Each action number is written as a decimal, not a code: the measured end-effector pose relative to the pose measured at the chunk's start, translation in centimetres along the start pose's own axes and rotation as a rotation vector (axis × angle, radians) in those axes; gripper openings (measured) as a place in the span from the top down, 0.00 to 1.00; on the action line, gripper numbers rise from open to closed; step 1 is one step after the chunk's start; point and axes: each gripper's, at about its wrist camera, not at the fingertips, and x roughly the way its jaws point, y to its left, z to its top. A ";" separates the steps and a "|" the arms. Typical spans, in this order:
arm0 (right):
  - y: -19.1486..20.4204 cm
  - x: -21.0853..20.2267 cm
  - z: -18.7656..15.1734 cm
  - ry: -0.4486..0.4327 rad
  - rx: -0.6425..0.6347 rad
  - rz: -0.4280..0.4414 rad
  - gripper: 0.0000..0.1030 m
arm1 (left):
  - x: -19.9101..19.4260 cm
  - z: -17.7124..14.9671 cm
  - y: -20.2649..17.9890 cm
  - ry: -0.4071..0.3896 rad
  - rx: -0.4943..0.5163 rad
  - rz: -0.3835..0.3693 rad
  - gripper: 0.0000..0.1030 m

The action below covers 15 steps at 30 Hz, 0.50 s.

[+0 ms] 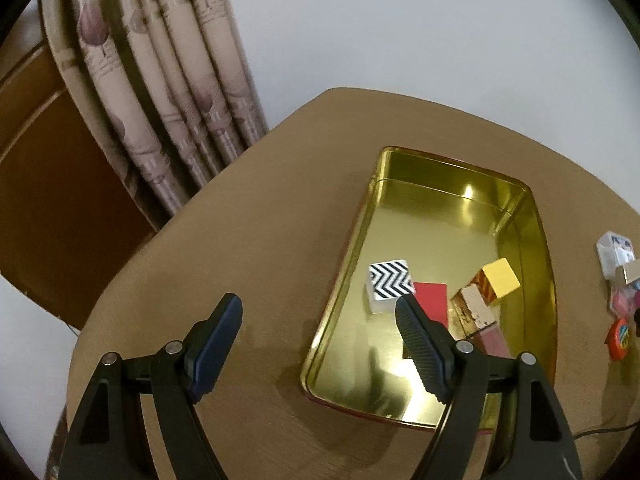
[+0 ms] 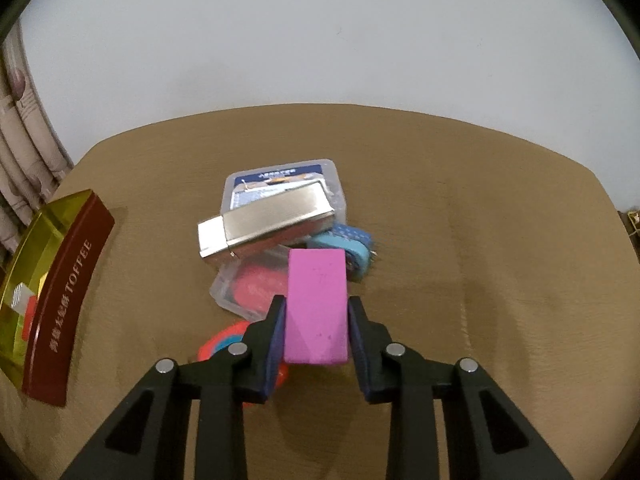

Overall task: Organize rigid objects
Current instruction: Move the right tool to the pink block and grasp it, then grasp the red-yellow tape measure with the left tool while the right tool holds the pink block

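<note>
My right gripper (image 2: 316, 308) is shut on a pink block (image 2: 316, 300), held above a pile on the table: a silver metal box (image 2: 272, 220), a clear case with a blue label (image 2: 280, 176), a clear case with a red piece (image 2: 248, 284), a blue tape roll (image 2: 348, 248) and an orange-red roll (image 2: 224, 340). My left gripper (image 1: 320, 308) is open and empty above the left rim of a gold tin (image 1: 532, 280). The tin holds a zigzag-patterned cube (image 1: 390, 284), a red block (image 1: 432, 300), a yellow-topped cube (image 1: 500, 280) and a cream block (image 1: 476, 308).
The tin's red wall reads TOFFEE in the right wrist view (image 2: 68, 292), left of the pile. The brown table (image 1: 240, 248) ends near a curtain (image 1: 160, 100) and a wooden door (image 1: 48, 200) on the left. A white wall stands behind.
</note>
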 end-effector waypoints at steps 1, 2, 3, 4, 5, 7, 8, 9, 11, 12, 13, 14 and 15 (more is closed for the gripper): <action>-0.3 -0.2 -0.2 -0.005 -0.003 -0.007 0.71 | -0.2 0.0 -0.4 -0.006 0.015 -0.005 0.26; -0.8 -0.5 -0.6 -0.013 -0.002 -0.017 0.71 | -0.4 -0.2 -0.6 -0.012 0.028 -0.011 0.26; -1.2 -0.6 -0.8 -0.013 0.000 -0.022 0.71 | -0.6 -0.2 -1.0 -0.017 0.042 -0.018 0.26; -1.8 -0.7 -1.2 -0.009 0.004 -0.030 0.71 | -0.8 -0.3 -1.5 -0.023 0.064 -0.029 0.26; -2.3 -0.8 -1.6 -0.004 0.006 -0.041 0.71 | -1.1 -0.4 -2.2 -0.025 0.093 -0.050 0.26; -3.6 -0.8 -2.4 0.009 0.016 -0.056 0.71 | -1.6 -0.7 -3.3 -0.030 0.136 -0.088 0.26; -4.4 -0.8 -2.9 0.016 0.023 -0.065 0.71 | -2.0 -0.9 -3.9 -0.035 0.164 -0.102 0.26; -5.4 -0.4 -2.9 0.019 0.026 -0.078 0.71 | -2.2 -1.0 -4.4 -0.042 0.180 -0.113 0.26; -6.6 -0.4 -3.5 0.025 0.026 -0.098 0.71 | -3.2 -1.5 -5.7 -0.067 0.233 -0.152 0.26; -7.3 -0.5 -3.9 0.028 0.027 -0.108 0.71 | -3.6 -1.7 -6.4 -0.073 0.250 -0.178 0.26; -7.8 -0.6 -4.2 0.021 0.025 -0.111 0.71 | -3.8 -1.8 -7.0 -0.071 0.262 -0.203 0.26; -8.3 -0.9 -4.4 0.012 0.018 -0.112 0.71 | -4.0 -2.0 -7.6 -0.067 0.274 -0.223 0.25; -8.6 -1.1 -4.6 0.009 0.007 -0.124 0.71 | -4.2 -2.2 -8.2 -0.068 0.284 -0.239 0.25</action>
